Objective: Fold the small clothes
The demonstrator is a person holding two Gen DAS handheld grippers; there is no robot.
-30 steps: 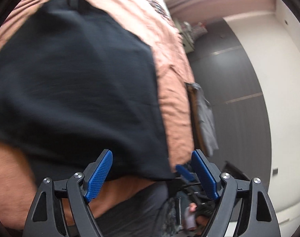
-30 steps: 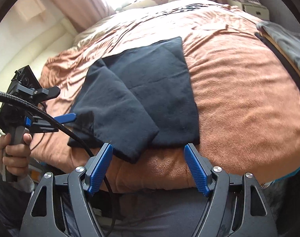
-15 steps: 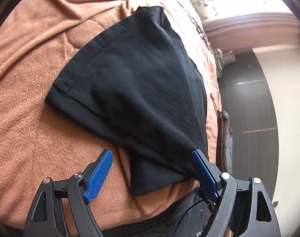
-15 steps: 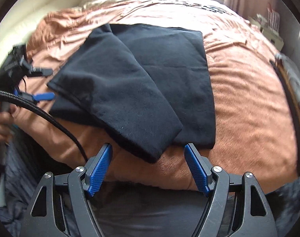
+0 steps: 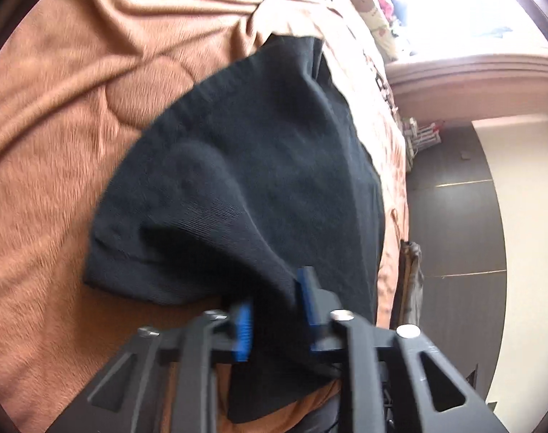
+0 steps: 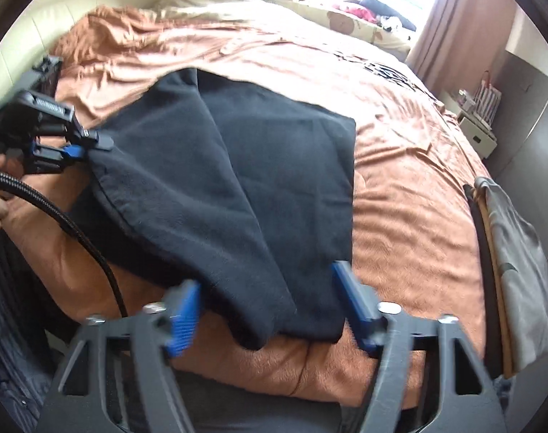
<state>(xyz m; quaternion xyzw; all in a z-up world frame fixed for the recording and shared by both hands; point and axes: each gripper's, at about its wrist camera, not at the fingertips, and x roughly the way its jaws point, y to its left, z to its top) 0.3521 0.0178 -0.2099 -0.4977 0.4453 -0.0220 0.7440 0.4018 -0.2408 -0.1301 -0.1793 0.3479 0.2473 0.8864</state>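
Since the earlier frame, the black garment [image 5: 259, 187] has bunched toward the left gripper [image 5: 274, 310], whose jaws have just been closing and now pinch its knit corner. The right gripper [image 6: 270, 315], also just closing, stands half-wide astride the near hem. Beneath lies the brown fleece bed [image 6: 411, 187].

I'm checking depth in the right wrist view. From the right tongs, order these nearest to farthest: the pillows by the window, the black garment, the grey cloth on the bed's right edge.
From the right tongs:
1. Black garment, its near edge between the tongs.
2. Grey cloth, lower right.
3. Pillows, top, by the window.
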